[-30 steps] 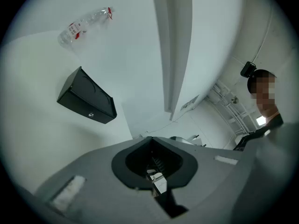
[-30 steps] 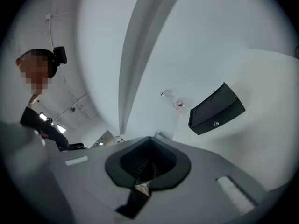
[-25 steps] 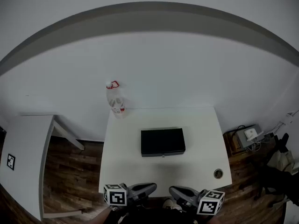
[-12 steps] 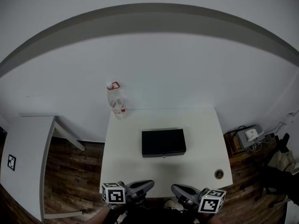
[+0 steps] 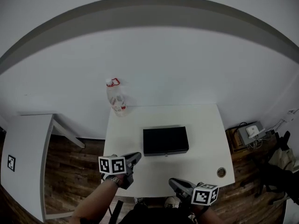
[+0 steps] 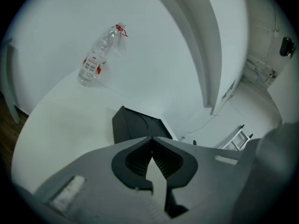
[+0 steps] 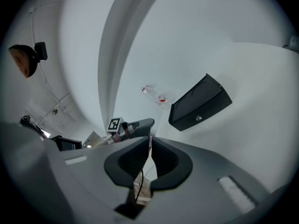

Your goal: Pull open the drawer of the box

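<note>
Since a second ago the left gripper (image 5: pixel 136 157) has lifted forward over the table's (image 5: pixel 205 125) near-left edge, jaws shut and empty. The right gripper (image 5: pixel 171 183) hangs at the near edge, jaws beginning to part around nothing. The box (image 5: pixel 165 140) sits mid-table beyond both, its drawer (image 5: pixel 166 152) closed.

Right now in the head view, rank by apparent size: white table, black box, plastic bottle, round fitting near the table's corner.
1. white table
2. black box
3. plastic bottle, standing farther from the camera, so it may look undersized
4. round fitting
</note>
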`<state>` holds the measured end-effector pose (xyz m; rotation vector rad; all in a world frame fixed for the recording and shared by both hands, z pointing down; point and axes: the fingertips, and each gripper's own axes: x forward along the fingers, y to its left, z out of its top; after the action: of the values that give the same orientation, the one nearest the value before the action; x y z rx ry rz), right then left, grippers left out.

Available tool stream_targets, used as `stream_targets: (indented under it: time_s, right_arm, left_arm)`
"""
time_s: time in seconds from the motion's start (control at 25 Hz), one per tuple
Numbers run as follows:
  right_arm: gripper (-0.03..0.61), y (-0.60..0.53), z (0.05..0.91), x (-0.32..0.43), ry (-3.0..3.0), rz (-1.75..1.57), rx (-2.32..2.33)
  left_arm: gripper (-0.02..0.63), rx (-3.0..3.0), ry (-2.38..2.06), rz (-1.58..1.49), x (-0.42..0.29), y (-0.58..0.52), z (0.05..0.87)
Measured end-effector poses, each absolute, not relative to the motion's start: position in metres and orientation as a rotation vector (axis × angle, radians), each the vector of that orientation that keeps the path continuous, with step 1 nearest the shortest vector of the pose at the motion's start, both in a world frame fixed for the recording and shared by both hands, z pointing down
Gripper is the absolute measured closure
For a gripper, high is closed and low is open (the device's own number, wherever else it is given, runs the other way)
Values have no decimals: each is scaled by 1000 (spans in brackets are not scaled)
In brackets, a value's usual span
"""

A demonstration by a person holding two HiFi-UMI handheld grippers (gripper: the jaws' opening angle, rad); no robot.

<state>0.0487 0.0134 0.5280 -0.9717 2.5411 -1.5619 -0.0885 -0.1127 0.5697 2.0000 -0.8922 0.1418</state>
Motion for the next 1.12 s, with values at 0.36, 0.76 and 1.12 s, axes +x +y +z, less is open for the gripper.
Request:
stream_targets:
  time_s: [0.36,0.76,1.12]
  right_arm:
    - [548,0,548,44,2460,-1638,-1032]
    - [540,-26,574,51,2411,-1676,-1136]
    - [496,-76,625,56,2491,-1737,-1333]
  left_arm:
    - [506,1949,-1020,433,-92,-187,613]
    - [479,1886,-994,525,-78,-204,643]
    - [479,1843,-921,474,-72,-205,650]
